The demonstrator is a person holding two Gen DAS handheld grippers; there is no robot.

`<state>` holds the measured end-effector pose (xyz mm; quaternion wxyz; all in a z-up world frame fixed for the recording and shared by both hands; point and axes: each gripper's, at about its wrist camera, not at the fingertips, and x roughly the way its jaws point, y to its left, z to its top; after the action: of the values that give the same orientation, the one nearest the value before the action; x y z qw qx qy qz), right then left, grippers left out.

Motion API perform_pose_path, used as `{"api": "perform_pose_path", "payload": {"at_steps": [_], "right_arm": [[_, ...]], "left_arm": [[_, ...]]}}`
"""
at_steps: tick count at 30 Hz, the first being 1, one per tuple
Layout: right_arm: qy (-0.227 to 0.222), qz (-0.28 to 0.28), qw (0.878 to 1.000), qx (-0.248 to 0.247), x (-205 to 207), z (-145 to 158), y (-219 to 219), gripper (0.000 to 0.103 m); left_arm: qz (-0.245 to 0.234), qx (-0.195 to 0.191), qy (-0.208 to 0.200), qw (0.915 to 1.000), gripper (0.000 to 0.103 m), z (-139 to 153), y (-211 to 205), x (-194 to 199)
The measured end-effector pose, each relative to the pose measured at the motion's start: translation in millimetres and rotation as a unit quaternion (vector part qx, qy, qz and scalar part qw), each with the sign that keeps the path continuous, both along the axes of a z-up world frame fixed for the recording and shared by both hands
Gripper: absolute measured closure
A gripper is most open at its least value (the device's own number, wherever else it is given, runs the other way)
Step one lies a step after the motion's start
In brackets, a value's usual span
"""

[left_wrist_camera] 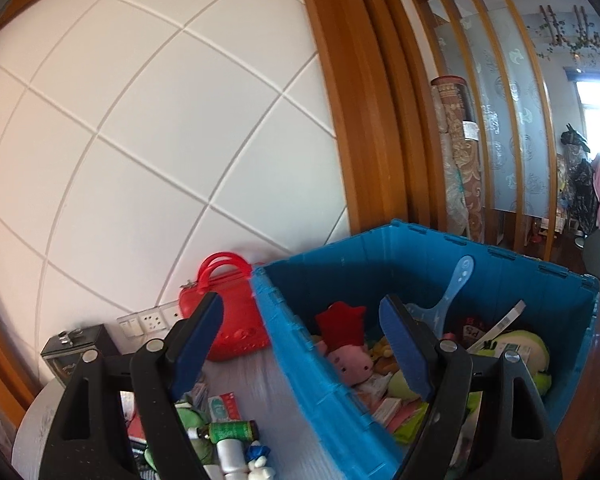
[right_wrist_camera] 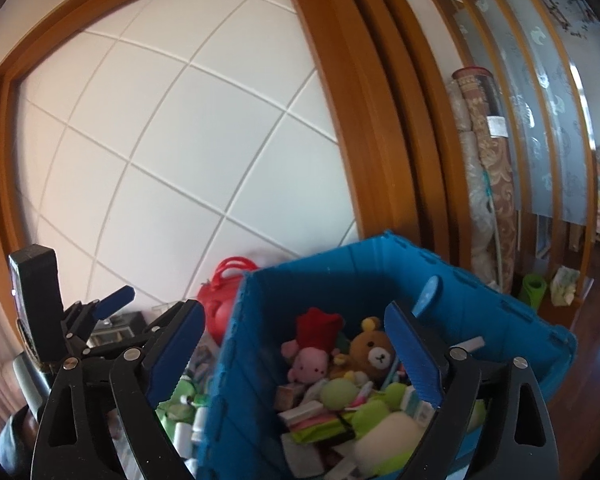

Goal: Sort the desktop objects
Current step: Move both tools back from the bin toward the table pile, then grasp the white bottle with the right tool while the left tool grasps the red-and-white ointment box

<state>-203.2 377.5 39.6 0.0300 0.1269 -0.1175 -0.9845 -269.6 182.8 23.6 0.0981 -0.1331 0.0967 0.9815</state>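
Note:
A blue crate [left_wrist_camera: 420, 256] [right_wrist_camera: 340, 280] stands on the table, full of toys and small packets. In it lie a pink plush with a red hat [left_wrist_camera: 346, 354] [right_wrist_camera: 310, 364], a brown bear plush [right_wrist_camera: 374, 354], a green plush [left_wrist_camera: 528, 352] and a pale blue plastic scoop [left_wrist_camera: 448, 300]. My left gripper [left_wrist_camera: 302, 346] is open and empty, straddling the crate's near wall. My right gripper [right_wrist_camera: 296, 356] is likewise open and empty over that wall. The left gripper [right_wrist_camera: 104, 308] shows at the left of the right wrist view. A green thread spool [left_wrist_camera: 232, 431] and small bottles lie on the table [left_wrist_camera: 260, 380].
A red handled bag [left_wrist_camera: 228, 312] [right_wrist_camera: 224, 300] leans on the white tiled wall behind the crate. A black box [left_wrist_camera: 76, 344] and wall sockets [left_wrist_camera: 148, 322] sit at the left. Rolled carpets [left_wrist_camera: 456, 160] and a wooden screen stand to the right, above a dark wood floor [right_wrist_camera: 596, 360].

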Motion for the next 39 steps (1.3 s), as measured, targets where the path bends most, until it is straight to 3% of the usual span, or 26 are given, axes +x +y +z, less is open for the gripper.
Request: {"api": "perform_pose_path", "payload": {"at_steps": [6,10,16,22,25,29,34,39], "right_arm": [[-0.001,0.021,1.0,0.0,-0.2,-4.2,-52.7,0.006],[-0.004,0.045,0.999,0.009,2.4,-13.3,-94.9,0.003],[-0.032,0.078,0.996,0.03,-12.5,-43.7,-162.6,0.001],[-0.072,0.127,0.988,0.056,-48.3,-81.8,-219.1,0.001],[-0.122,0.17,0.975,0.071,-81.9,-118.3,-250.8,0.002],[-0.204,0.204,0.952,0.098,-122.8,-182.3,-288.7,0.028],[-0.308,0.25,0.91,0.117,-169.6,-276.5,-331.6,0.034],[-0.38,0.245,0.883,0.122,-206.5,-335.6,-348.3,0.035]], "left_arm": [[0.031,-0.009,0.009,0.9994,0.023,-11.3,-75.5,16.3],[0.089,-0.028,0.008,0.9956,0.023,-35.5,-156.7,32.5],[0.193,-0.05,-0.055,0.9785,0.023,-93.3,-294.0,35.8],[0.241,-0.038,-0.103,0.9643,0.023,-134.3,-357.1,32.6],[0.238,-0.026,-0.109,0.9648,0.023,-149.1,-361.7,32.8],[0.219,-0.019,-0.119,0.9682,0.023,-170.1,-355.8,21.7],[0.192,-0.018,-0.162,0.9677,0.023,-213.7,-345.4,1.7],[0.184,-0.029,-0.196,0.9627,0.023,-242.3,-343.2,-17.4]]}}
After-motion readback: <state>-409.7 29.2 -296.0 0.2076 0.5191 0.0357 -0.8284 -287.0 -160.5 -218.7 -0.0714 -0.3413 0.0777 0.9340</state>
